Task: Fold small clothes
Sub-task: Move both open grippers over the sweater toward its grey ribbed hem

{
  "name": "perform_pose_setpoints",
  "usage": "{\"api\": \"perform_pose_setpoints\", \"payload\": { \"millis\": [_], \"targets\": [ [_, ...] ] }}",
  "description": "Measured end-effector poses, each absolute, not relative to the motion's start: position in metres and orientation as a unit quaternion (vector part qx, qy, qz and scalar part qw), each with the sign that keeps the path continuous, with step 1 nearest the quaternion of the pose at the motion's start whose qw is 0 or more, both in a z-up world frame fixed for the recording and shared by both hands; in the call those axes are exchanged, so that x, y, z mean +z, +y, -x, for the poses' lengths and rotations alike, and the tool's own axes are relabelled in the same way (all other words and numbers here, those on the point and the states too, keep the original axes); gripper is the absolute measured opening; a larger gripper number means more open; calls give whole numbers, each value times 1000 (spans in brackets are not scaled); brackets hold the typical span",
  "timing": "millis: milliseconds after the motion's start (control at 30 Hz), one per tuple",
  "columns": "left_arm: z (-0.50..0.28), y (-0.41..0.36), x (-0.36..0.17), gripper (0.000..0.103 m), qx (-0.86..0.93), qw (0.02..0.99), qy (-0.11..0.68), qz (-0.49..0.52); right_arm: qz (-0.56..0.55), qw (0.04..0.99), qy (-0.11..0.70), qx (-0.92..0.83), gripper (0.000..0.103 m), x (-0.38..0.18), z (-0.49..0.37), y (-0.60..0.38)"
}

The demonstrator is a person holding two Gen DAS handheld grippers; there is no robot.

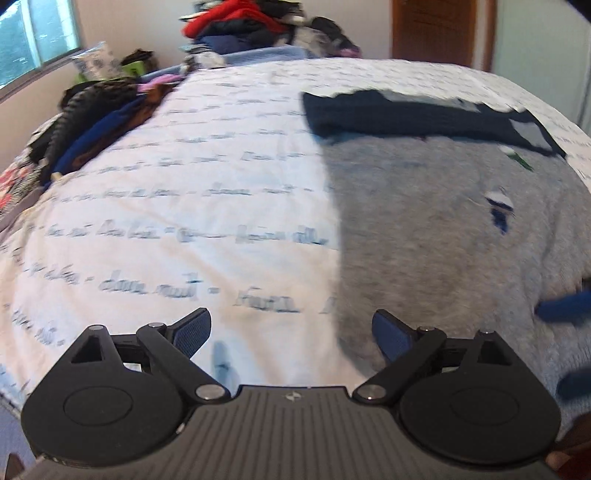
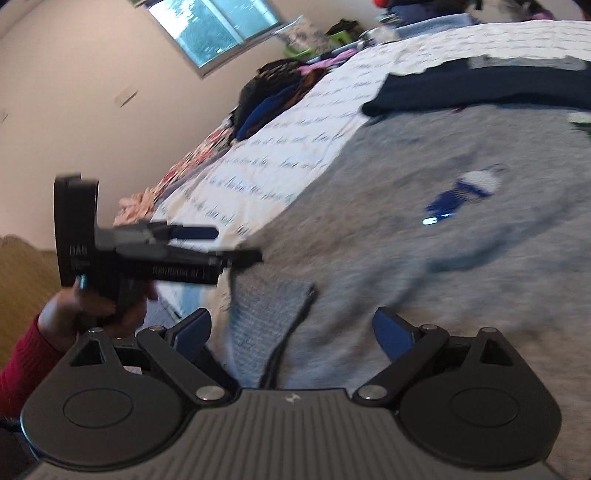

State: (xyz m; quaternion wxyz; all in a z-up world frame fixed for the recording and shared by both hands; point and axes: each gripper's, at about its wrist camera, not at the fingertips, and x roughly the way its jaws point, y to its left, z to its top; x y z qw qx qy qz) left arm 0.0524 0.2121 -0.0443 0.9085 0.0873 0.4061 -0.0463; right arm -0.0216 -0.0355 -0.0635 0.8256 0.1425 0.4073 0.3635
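A grey garment (image 1: 443, 229) with a small blue and white print lies spread flat on the white bedspread (image 1: 184, 206). It also shows in the right wrist view (image 2: 406, 236), with a ribbed hem or cuff (image 2: 269, 314) near my right gripper. A dark navy folded garment (image 1: 406, 114) lies at its far edge. My left gripper (image 1: 291, 332) is open and empty, over the grey garment's left edge. My right gripper (image 2: 291, 332) is open and empty over the grey garment. The left gripper shows from the side in the right wrist view (image 2: 236, 247).
A pile of dark and blue clothes (image 1: 96, 122) lies along the bed's left side. Another heap with red and navy items (image 1: 251, 26) sits at the far end. A window (image 1: 33, 37) is at the far left, a wooden door (image 1: 439, 29) at the far right.
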Motion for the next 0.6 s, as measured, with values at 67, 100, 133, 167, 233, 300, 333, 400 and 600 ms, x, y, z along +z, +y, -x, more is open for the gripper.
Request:
{"api": "perform_pose_setpoints", "payload": {
  "millis": [67,100,133,167,233,300,333,400,600],
  "targets": [
    [-52,222,-33,93,-22,916,392,-76,-125,816,409,389,96,-63,27,-13],
    [-51,227,-26,93,-15,920,385,-68,-118,805,412,410,96,-64,29,-2],
    [-51,229,-20,93,-13,924,379,-58,-111,793,414,433,96,-66,34,9],
    [-50,231,-15,93,-15,927,372,-48,-105,779,415,457,96,-66,38,18],
    [-51,227,-8,93,-33,929,366,-34,-104,746,415,510,96,-64,47,30],
    [-52,216,-7,93,-58,930,362,-32,-112,731,407,536,95,-62,53,32],
    [-53,210,-7,93,-63,929,362,-36,-112,734,403,535,95,-60,55,32],
    [-54,194,-11,93,-79,928,361,-52,-120,748,392,523,95,-55,57,23],
    [-47,158,-24,93,-113,921,349,-130,-217,721,378,539,101,-55,41,19]
  ]
}}
